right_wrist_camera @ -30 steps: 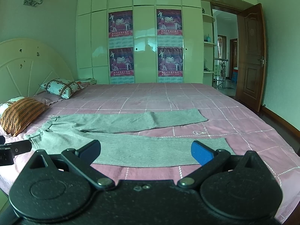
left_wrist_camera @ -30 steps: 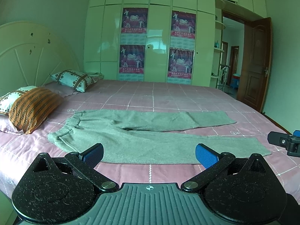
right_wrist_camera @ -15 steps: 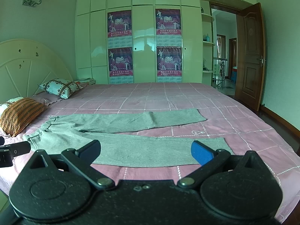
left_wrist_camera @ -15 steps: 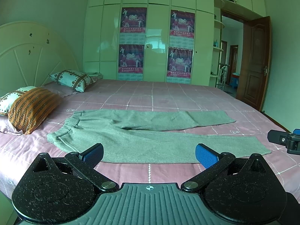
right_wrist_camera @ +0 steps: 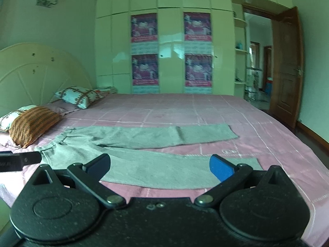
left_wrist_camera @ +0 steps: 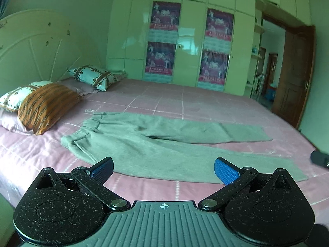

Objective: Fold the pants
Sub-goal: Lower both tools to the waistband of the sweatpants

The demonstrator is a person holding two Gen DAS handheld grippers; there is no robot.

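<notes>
In the left wrist view, the left gripper (left_wrist_camera: 163, 169) hangs over the near edge of the bed (left_wrist_camera: 185, 94) with its jaws spread wide and nothing between them. The pants (left_wrist_camera: 156, 144) lie flat on the pink bedspread just beyond the blue fingertips (left_wrist_camera: 225, 169). Their long axis runs across the view: the waistband (left_wrist_camera: 82, 135) is at the left, close to the orange pillow (left_wrist_camera: 45, 105), and the two legs stretch off to the right, spread apart in a narrow V. The near leg passes directly ahead of the jaws. The tip of the right gripper (left_wrist_camera: 320, 158) shows at the right edge, near the cuff of that leg.

In the right wrist view, the right gripper (right_wrist_camera: 160, 165) is also wide open and empty, low over the near side of the bed. The near leg (right_wrist_camera: 164, 170) runs crosswise just ahead of the fingertips, with its cuff (right_wrist_camera: 250, 161) just beyond the right blue pad. The far leg (right_wrist_camera: 164, 134) lies further back, and its cuff ends near the middle of the bed. The left gripper's tip (right_wrist_camera: 20, 159) pokes in at the left, beside the waistband.

From this layout, the left gripper is nearer the waist and the right gripper nearer the cuffs. A likely first fold would lay one leg over the other, so each gripper would need to take the cloth at its own end of the same leg.
</notes>
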